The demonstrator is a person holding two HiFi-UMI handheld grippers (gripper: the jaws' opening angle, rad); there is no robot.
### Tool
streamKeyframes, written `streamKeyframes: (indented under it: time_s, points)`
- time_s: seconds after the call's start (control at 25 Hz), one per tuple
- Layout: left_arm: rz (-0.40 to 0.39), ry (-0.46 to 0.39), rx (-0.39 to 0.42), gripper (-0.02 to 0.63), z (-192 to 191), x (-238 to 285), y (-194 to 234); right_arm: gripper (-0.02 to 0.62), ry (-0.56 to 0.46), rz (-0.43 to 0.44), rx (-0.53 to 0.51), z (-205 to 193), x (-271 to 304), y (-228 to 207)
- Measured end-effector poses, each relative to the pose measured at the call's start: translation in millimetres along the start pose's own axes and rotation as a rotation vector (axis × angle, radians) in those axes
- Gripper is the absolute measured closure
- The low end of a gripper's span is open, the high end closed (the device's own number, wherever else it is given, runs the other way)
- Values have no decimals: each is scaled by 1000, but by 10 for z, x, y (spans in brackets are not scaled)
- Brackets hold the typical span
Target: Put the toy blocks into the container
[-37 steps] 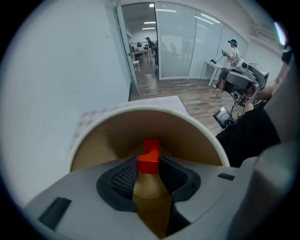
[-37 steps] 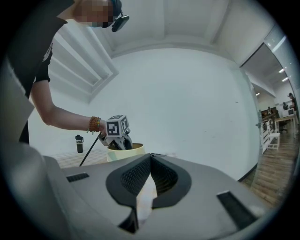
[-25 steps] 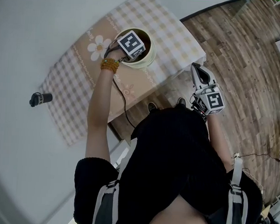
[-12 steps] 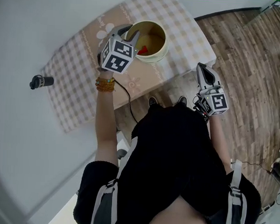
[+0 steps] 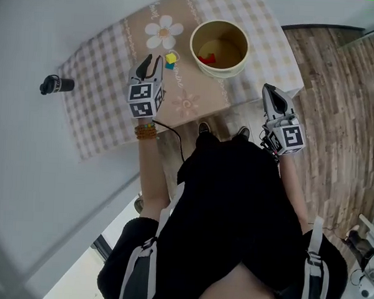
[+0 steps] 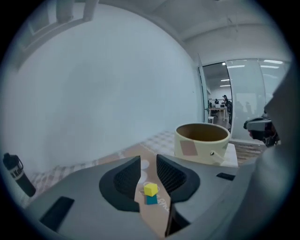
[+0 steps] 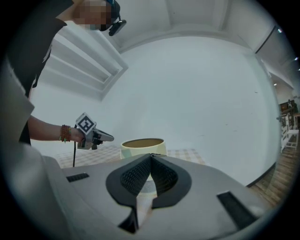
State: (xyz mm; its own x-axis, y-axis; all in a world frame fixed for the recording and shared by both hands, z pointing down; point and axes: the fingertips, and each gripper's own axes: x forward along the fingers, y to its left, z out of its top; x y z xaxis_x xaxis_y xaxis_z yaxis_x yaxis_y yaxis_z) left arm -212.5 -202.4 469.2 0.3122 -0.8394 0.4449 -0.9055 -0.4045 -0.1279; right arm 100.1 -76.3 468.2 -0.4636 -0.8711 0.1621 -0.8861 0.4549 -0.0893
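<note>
Left gripper (image 5: pixel 153 61) is closing with nothing between its jaws yet, right gripper (image 5: pixel 267 89) pinched together and empty.
Yellow block (image 5: pixel 171 58) and blue block (image 5: pixel 169 66) sit touching just beside the container (image 5: pixel 193 49); red block (image 5: pixel 207 58) is already inside it.

Container (image 5: pixel 223 71) mouth unobstructed; 2 blocks (image 5: pixel 170 59) near rim.

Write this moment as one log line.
left tool: closing, empty, near yellow block | right tool: shut, empty | container: red block inside
</note>
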Motion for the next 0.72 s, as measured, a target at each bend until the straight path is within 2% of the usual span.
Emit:
streamKeyframes:
  time_s: [0.12, 0.32, 0.48, 0.56, 0.72]
  points:
    - [5, 41, -25, 495, -382, 83, 29, 589, 13, 14, -5, -22, 74, 100]
    - [-27, 104, -16, 439, -805, 316, -16, 589, 31, 3, -17, -33, 124, 188]
    - [-52, 154, -46, 432, -1043, 490, 10, 589, 41, -19, -21, -50, 126, 237]
    - [-66, 173, -49, 403, -1131, 582, 20, 589, 48, -32, -24, -64, 120, 243]
    - [-90, 201, -19, 399, -1223, 760, 57, 589, 55, -56, -24, -73, 118, 250]
